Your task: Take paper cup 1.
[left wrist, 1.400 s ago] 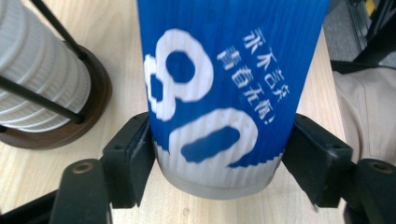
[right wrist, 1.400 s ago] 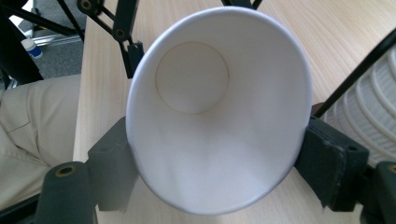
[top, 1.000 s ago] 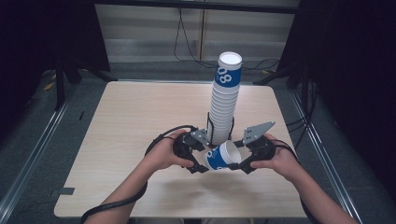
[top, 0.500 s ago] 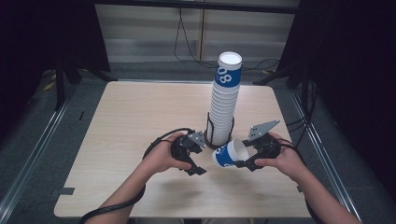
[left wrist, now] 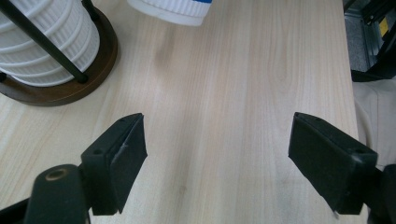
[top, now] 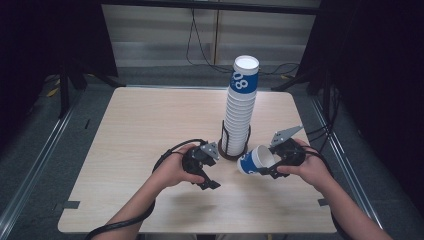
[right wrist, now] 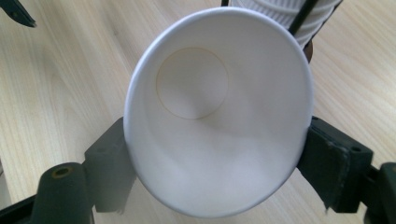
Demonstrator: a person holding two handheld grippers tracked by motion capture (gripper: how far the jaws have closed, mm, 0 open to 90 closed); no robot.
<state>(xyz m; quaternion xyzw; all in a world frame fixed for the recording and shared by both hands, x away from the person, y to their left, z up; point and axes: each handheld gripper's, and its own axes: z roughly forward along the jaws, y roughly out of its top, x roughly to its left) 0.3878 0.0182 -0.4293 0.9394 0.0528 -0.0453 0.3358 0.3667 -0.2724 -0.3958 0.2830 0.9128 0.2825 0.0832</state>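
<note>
One white-and-blue paper cup (top: 254, 161) sits clamped on its side in your right gripper (top: 272, 169); your left gripper (top: 204, 176) hangs spread and empty beside it. Squeeze harder and the thin wall may buckle; swing toward the tall cup stack (top: 239, 107) just ahead and you could topple it.

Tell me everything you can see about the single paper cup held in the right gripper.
The paper cup looks like paper, white and empty inside, with a blue band and ribbed white wall outside. It lies tilted on its side, above the table, beside the cup stack. The right gripper clamps it, one jaw on each side near the rim.
</note>
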